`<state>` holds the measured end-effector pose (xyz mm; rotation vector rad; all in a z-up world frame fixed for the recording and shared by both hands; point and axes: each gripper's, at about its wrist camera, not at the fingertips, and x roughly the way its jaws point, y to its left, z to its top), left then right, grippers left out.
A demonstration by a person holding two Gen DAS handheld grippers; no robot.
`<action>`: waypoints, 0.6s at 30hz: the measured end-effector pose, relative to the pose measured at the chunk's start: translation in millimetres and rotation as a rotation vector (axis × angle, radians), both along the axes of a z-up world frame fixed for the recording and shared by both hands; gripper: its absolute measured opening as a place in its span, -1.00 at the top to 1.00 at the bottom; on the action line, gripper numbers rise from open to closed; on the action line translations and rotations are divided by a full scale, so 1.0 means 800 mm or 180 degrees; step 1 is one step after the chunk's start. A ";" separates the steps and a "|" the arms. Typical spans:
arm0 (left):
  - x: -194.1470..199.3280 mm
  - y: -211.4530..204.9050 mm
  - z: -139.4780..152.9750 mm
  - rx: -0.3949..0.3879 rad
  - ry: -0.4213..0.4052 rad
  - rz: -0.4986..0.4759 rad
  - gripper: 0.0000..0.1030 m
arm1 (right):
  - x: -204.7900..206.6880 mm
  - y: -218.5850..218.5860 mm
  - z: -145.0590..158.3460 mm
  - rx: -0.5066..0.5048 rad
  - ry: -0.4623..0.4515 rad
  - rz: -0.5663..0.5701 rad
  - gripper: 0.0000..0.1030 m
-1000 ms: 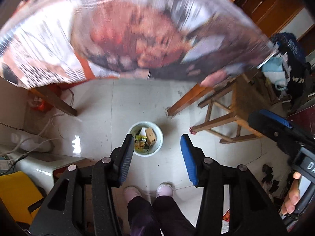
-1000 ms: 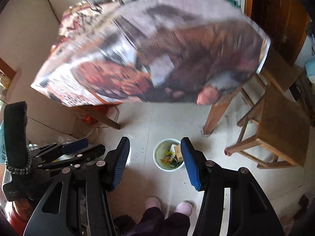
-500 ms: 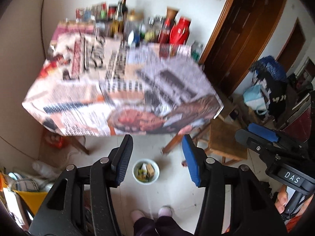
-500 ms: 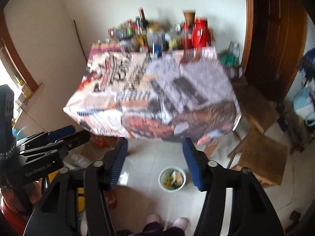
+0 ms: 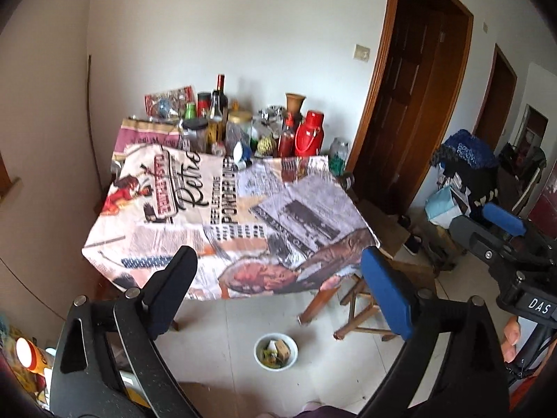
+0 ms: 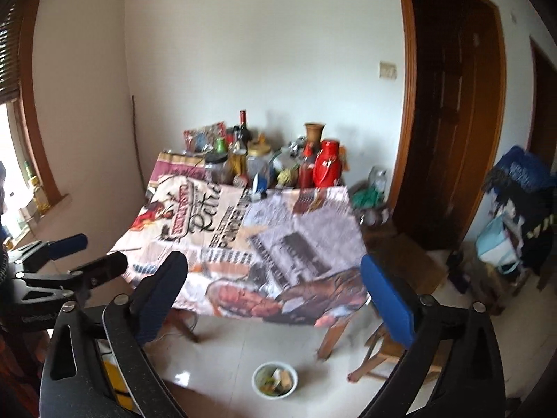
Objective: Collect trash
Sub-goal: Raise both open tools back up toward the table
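Two hand-held grippers hang above a tiled floor (image 5: 222,331), both with jaws opening and nothing between them. The left hand-held gripper (image 5: 278,289) shows one black moulded finger and one faced with a blue pad; the right hand-held gripper (image 6: 275,296) is built the same. Below them stands a small round white bin (image 5: 276,351), its rim smooth, holding crumpled wrappers and a small brown carton (image 5: 282,348); the trash lies inside it, on the floor just before the counter (image 5: 222,216). The counter wears a glossy newsprint-patterned cloth that drapes over its near edge. Glass bottles, jars and a red flask (image 5: 309,134) crowd its far end. A wooden stool (image 5: 365,299) stands beside it.
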<state>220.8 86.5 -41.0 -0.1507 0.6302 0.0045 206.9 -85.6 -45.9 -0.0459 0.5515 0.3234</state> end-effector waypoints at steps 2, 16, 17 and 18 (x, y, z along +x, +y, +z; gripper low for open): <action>0.005 0.004 0.005 0.0008 -0.0035 0.0010 -0.85 | 0.008 0.001 0.002 -0.0038 -0.0045 -0.0036 -0.94; 0.150 -0.001 0.006 0.0033 -0.0015 0.0221 -0.85 | 0.138 -0.020 0.006 0.0101 -0.0080 0.0116 -0.94; 0.165 -0.005 0.009 0.0030 -0.0019 0.0234 -0.85 | 0.151 -0.023 0.009 0.0109 -0.0085 0.0139 -0.94; 0.179 -0.007 0.012 0.0027 -0.0021 0.0239 -0.85 | 0.161 -0.027 0.012 0.0106 -0.0088 0.0152 -0.94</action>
